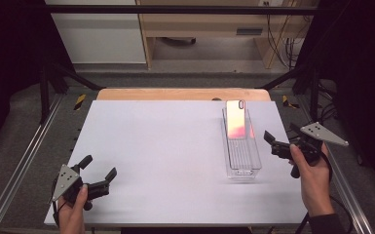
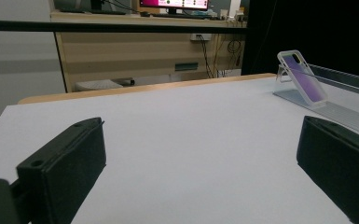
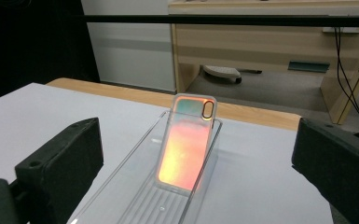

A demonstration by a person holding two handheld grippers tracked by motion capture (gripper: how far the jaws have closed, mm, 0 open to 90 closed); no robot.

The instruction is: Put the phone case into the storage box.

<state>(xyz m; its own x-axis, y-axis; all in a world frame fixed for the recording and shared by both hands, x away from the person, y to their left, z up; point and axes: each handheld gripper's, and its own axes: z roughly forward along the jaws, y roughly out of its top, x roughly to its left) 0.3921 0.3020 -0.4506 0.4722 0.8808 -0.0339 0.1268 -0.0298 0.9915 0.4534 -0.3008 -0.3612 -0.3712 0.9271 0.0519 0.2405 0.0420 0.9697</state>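
An iridescent pink-orange phone case leans tilted against the far end of a clear plastic tray on the right of the white table. From the left gripper view the phone case looks purple, far off to the right. My right gripper is open, just right of the tray, with its jaws wide apart and pointed at the case. My left gripper is open near the table's front left corner, holding nothing.
The white table surface has a wooden strip at its far edge. Metal rails and dark frame struts run along both sides. A wooden desk with cables stands beyond the table.
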